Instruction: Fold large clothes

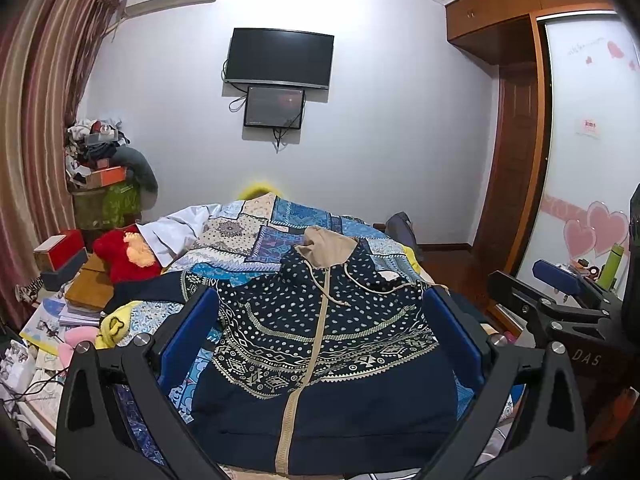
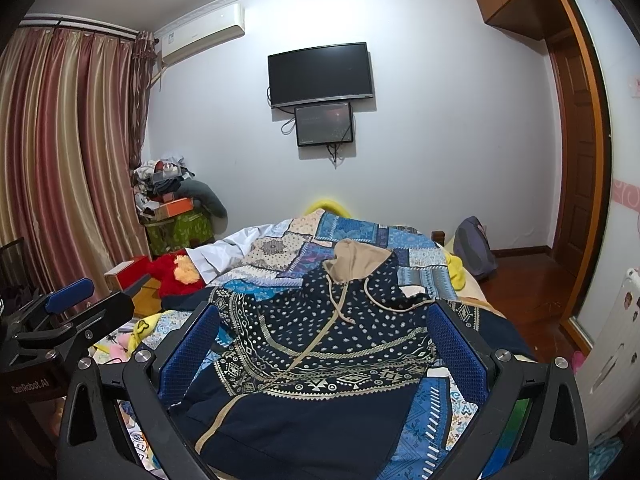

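A navy zip-up hoodie (image 1: pixel 320 340) with a beige hood, drawstrings and white patterns lies front up on the bed, hood pointing to the far wall. The same hoodie (image 2: pixel 320 360) fills the middle of the right wrist view. My left gripper (image 1: pixel 322 308) hovers open above its chest, blue pads wide apart and holding nothing. My right gripper (image 2: pixel 322 320) is open too, over the hoodie's right half. Each gripper shows at the edge of the other's view: the right gripper (image 1: pixel 560 284) and the left gripper (image 2: pixel 76 292). The sleeves spread sideways, partly hidden.
A blue patchwork quilt (image 1: pixel 280 224) covers the bed. A red plush toy (image 1: pixel 124 256), boxes and books crowd the left side. A backpack (image 2: pixel 474 248) leans at the bed's far right. The wardrobe (image 1: pixel 588 160) and wooden floor lie to the right.
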### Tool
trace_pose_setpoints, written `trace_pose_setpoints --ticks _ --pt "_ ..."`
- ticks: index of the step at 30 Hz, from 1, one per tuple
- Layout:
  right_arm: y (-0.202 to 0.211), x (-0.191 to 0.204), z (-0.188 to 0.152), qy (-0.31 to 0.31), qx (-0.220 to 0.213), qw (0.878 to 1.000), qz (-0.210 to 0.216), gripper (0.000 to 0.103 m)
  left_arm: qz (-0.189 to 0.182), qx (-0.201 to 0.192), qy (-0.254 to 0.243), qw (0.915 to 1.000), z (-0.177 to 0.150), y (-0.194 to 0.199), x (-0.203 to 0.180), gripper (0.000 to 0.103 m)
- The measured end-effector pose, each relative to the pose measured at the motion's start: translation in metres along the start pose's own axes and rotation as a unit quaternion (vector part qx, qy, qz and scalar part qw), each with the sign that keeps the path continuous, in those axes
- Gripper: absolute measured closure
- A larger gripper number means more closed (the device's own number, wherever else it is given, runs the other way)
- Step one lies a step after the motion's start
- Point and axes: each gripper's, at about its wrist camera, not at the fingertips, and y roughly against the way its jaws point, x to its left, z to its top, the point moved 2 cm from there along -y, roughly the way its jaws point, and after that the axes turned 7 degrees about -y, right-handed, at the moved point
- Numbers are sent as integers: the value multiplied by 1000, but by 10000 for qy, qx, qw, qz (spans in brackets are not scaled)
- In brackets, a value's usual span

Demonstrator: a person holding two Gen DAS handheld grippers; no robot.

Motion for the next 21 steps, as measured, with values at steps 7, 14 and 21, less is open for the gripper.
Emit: trace_pose_setpoints --ticks 7,14,21 --pt "-1 0 0 -33 -6 10000 3 0 37 11 -43 10000 1 -2 -2 0" --pt "-4 2 5 -54 9 10000 -37 0 38 10 -48 10000 -1 -2 -2 0" --pt "-16 1 5 -21 56 10000 -53 0 63 84 9 9999 -1 -14 4 0"
